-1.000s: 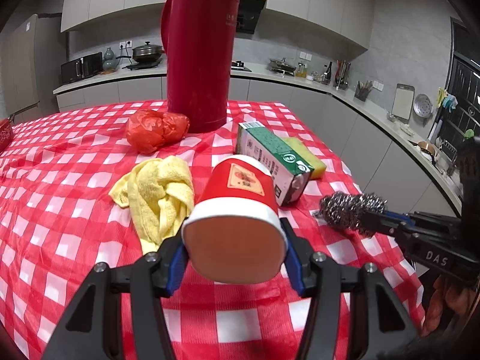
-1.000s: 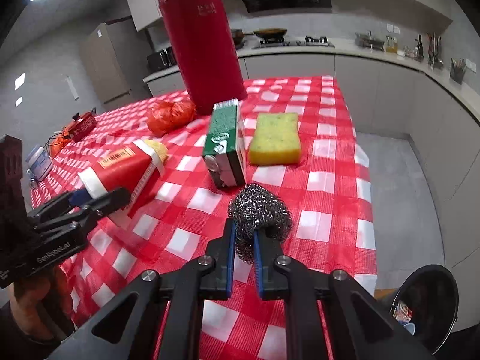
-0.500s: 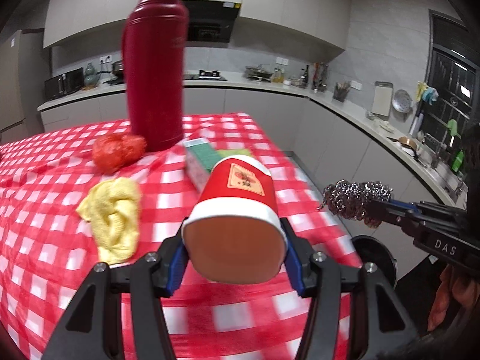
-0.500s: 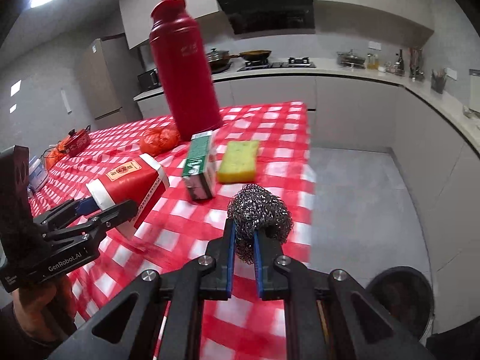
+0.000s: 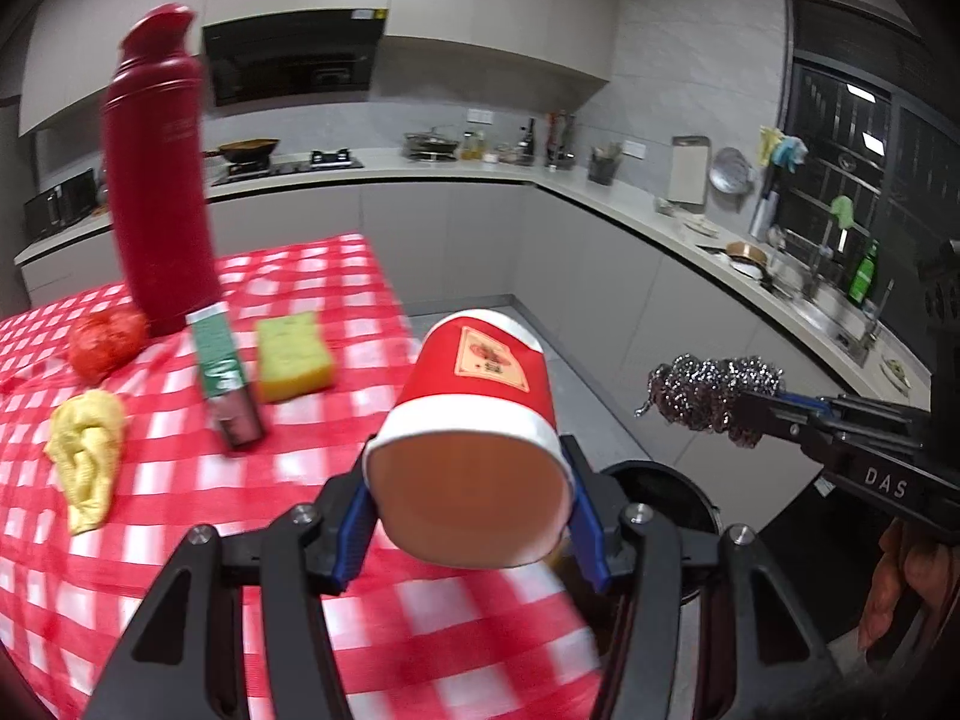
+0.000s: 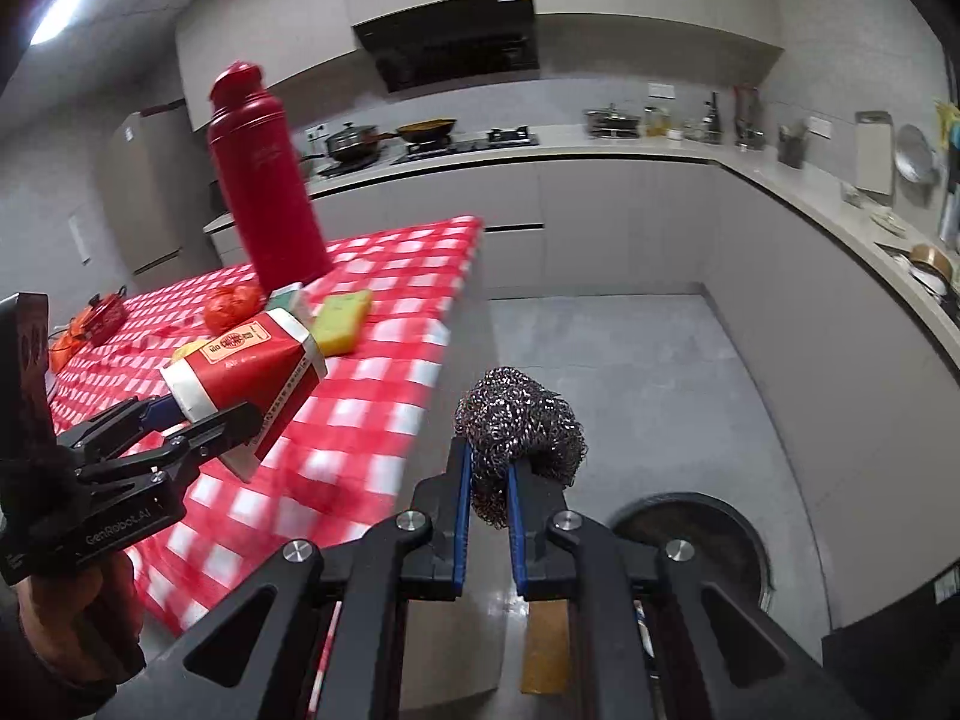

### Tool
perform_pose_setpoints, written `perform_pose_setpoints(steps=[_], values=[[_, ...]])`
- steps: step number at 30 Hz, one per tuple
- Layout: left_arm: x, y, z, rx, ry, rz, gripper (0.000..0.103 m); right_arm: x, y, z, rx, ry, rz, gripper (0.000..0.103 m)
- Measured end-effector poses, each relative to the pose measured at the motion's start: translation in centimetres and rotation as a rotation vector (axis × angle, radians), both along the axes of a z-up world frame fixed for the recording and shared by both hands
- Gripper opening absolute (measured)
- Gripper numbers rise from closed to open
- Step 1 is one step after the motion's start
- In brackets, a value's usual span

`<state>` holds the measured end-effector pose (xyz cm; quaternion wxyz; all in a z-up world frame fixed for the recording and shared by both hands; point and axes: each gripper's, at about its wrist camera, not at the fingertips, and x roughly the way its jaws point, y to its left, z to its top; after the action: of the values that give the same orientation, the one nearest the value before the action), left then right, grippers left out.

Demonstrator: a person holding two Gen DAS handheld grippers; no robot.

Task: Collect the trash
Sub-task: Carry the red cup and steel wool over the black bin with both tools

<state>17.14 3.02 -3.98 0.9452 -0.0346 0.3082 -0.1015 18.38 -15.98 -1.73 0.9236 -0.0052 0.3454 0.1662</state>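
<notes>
My left gripper (image 5: 474, 516) is shut on a red paper cup (image 5: 474, 420), held on its side above the table's right edge; the cup also shows in the right wrist view (image 6: 240, 366). My right gripper (image 6: 487, 480) is shut on a steel wool scrubber (image 6: 519, 420), held in the air beyond the table over the floor; the scrubber shows in the left wrist view (image 5: 714, 390). A round black trash bin (image 6: 690, 540) stands on the floor below, partly hidden by both grippers (image 5: 666, 498).
On the red-checked tablecloth (image 5: 180, 480) lie a yellow cloth (image 5: 87, 456), a green carton (image 5: 225, 372), a yellow-green sponge (image 5: 294, 354), a crumpled red bag (image 5: 105, 339) and a tall red thermos (image 5: 156, 198). Kitchen counters (image 5: 690, 240) run along the far walls.
Both grippers have moved right and away from the table with the cup and scrubber still held. The floor and trash bin have come into view below them.
</notes>
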Motion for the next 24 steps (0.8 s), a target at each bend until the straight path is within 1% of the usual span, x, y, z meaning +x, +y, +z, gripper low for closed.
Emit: perform_pose_setpoints(steps=[11, 17, 24], values=[[0.6, -7.7, -1.0, 0.000, 0.030, -0.097, 0.057, -1.2, -8.8, -0.7, -0.007, 0.026, -0.089, 0.011], [1.1, -11.9, -3.0, 0.005, 0.075, -0.137, 0.057, -1.1, -12.6, -3.0, -0.019, 0.065, -0.109, 0.011], [1.7, -15.8, -6.3, 0.011, 0.145, -0.149, 0.057, 0.1, -16.1, -7.3, -0.052, 0.139, -0.085, 0.011]])
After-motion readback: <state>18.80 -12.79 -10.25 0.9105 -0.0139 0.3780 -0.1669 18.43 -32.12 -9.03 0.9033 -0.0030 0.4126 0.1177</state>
